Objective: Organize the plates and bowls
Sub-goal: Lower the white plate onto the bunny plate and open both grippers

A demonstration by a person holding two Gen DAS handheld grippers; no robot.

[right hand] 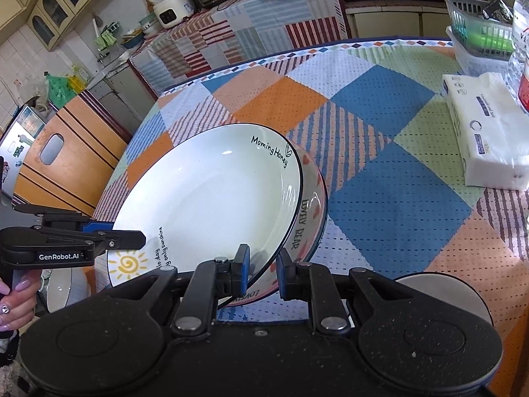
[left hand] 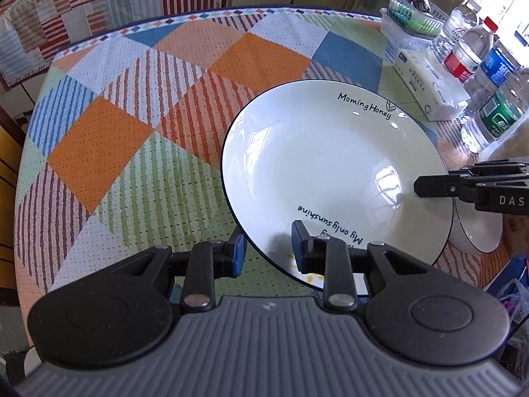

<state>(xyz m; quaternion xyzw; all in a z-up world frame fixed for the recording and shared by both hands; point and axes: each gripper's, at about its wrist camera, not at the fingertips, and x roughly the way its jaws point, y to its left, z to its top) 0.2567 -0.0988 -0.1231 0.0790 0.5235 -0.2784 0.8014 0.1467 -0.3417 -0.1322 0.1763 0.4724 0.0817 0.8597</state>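
A white plate [left hand: 330,172] with a dark rim and the words "Morning Honey" is held tilted above the table. My left gripper [left hand: 268,254] straddles its near rim, one finger on each side with a gap. My right gripper [right hand: 263,273] straddles the rims of the same plate [right hand: 211,198] and of a pink "Lovely Bear" bowl [right hand: 314,195] that lies under it. My right gripper also shows at the plate's right edge in the left wrist view [left hand: 429,187]. Another white dish [left hand: 479,231] sits lower right.
A patchwork tablecloth [left hand: 148,132] covers the table. At the right stand a tissue pack [right hand: 489,132], a plastic basket [right hand: 479,29] and several water bottles [left hand: 469,53]. A wooden chair [right hand: 66,165] stands at the left table edge.
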